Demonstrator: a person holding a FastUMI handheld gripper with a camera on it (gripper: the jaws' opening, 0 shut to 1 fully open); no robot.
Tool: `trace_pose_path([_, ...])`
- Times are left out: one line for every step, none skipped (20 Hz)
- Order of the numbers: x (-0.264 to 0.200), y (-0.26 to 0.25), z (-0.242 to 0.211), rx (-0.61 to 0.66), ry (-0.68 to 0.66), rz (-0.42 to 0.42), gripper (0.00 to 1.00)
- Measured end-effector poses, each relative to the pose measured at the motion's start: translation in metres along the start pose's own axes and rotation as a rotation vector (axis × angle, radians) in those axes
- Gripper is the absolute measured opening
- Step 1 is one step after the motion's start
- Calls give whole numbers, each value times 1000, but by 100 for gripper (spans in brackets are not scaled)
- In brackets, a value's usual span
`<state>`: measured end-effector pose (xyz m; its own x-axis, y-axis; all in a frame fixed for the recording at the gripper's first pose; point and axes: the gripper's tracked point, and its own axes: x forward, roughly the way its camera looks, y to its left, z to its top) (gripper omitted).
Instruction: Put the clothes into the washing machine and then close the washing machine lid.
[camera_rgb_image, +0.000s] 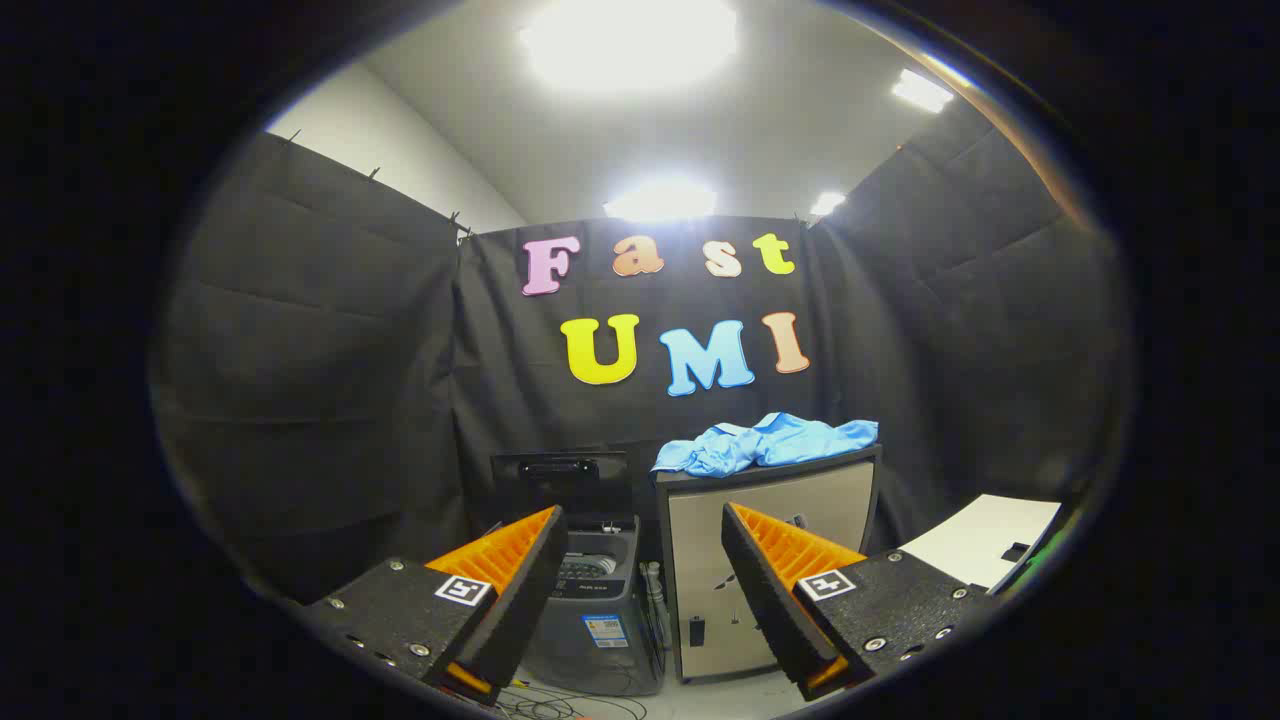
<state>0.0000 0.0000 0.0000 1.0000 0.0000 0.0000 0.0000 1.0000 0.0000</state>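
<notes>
While the gripper hangs back from the work, its fingers stand wide apart with nothing between them. Landmark: the washing machine, a grey top-loader on the floor, seen beyond the fingers and partly behind the left one. Its lid is raised upright at the back of the machine, so the tub mouth looks open. Just beside the machine, to its right, stands a pale cabinet that rises above the machine's top. The clothes, a crumpled light-blue bundle, lie on that cabinet's top, above and to the right of the machine's lid. Loose cables trail on the floor in front of the machine.

Risks, as I judge them: the bundle is loose, so a shallow pinch may take one fold only and let the rest drag or drop between cabinet and machine. Carried low, trailing cloth could catch the upright lid and knock it shut before loading.
</notes>
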Motion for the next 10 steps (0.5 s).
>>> trace_pose_path([0, 3, -2, -8, 4, 7, 96])
trace_pose_path([1, 6, -3, -13, 9, 14, 96])
trace_pose_path([0, 8, -6, -15, 15, 20, 96])
trace_pose_path([1, 10, -6, -16, 16, 26, 96])
trace_pose_path([1, 13, -7, -17, 18, 32, 96])
trace_pose_path([3, 15, -6, -17, 18, 37, 96])
trace_pose_path([4, 16, -5, -15, 16, 40, 96])
trace_pose_path([4, 17, -3, -12, 14, 42, 96])
trace_pose_path([5, 16, -3, -6, 13, 43, 96])
trace_pose_path([5, 16, -2, -1, 11, 42, 96])
